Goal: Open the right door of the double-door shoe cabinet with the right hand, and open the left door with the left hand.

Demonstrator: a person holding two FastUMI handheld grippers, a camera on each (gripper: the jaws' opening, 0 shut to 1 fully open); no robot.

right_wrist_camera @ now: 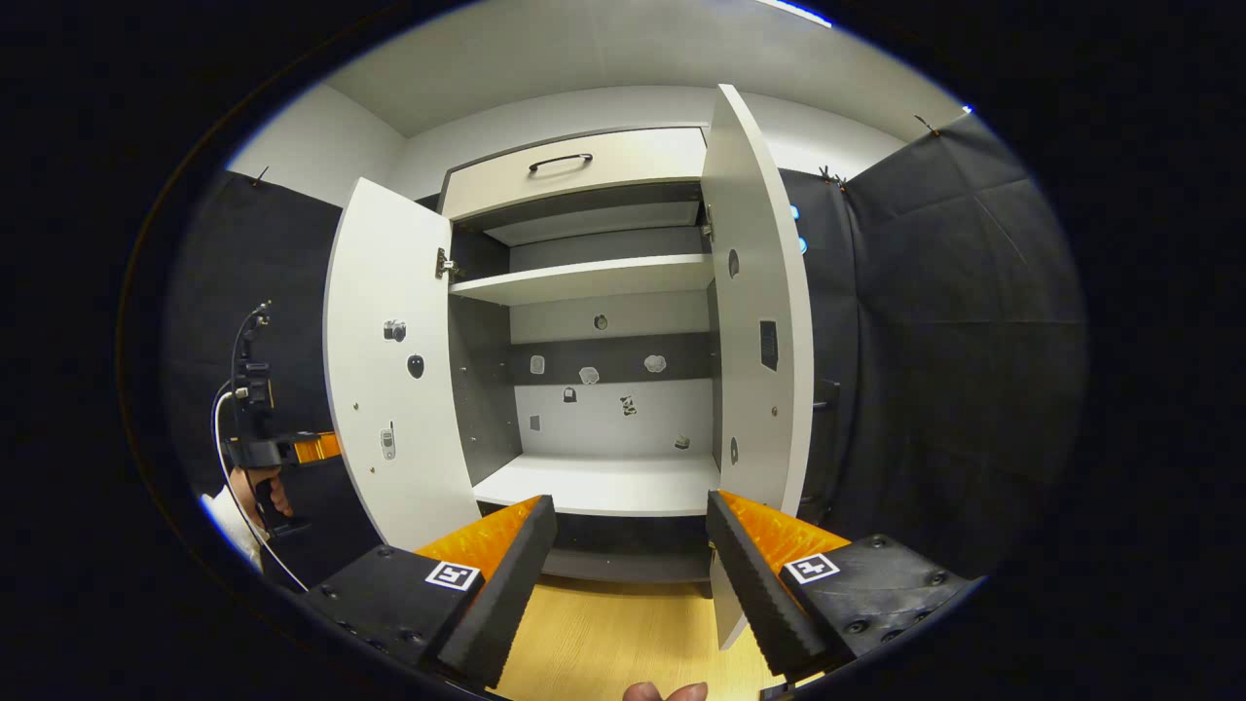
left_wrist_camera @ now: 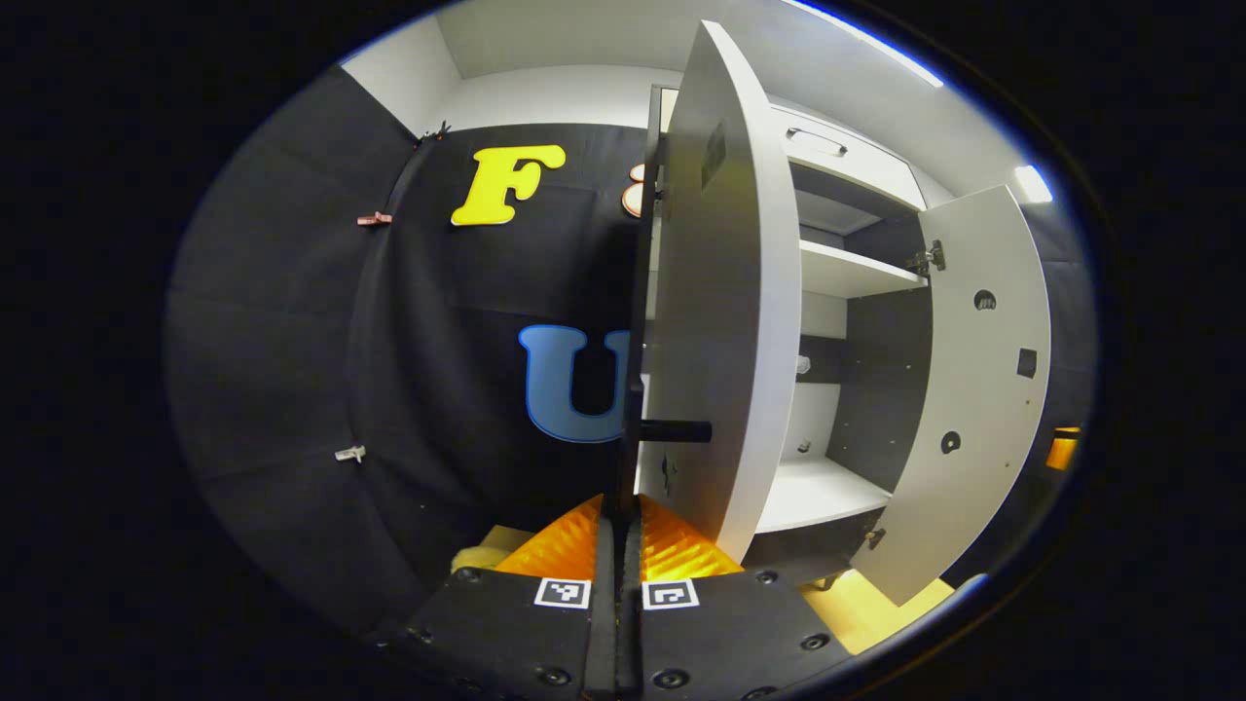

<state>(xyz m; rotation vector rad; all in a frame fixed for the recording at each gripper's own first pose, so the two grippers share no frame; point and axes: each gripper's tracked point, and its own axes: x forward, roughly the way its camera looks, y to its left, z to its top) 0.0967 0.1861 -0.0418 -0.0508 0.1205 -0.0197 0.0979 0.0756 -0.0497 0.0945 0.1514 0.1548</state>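
Right gripper view has the shoe cabinet point(right_wrist_camera: 594, 282) dead ahead with left door point(right_wrist_camera: 394, 370) and right door point(right_wrist_camera: 759, 321) both swung wide, right tool point(right_wrist_camera: 633, 565) spread apart, left tool point(left_wrist_camera: 615, 545) pinched on the left door's handle point(left_wrist_camera: 623, 428).

A staged recording booth, not a lived-in home, is suggested: black cloth point(right_wrist_camera: 954, 292) is hung over the walls and pinned with small clips point(left_wrist_camera: 374, 219), with plain white wall point(right_wrist_camera: 321, 146) and ceiling left bare above it. A single white shoe cabinet point(right_wrist_camera: 594, 282) is set on a pale wood floor point(right_wrist_camera: 613, 633), its shelves dotted with small stickers point(right_wrist_camera: 589, 375). A strip of ceiling light point(left_wrist_camera: 876, 44) is seen overhead, and a cabled hand-held gripper point(right_wrist_camera: 255, 409) is held beside the cabinet.
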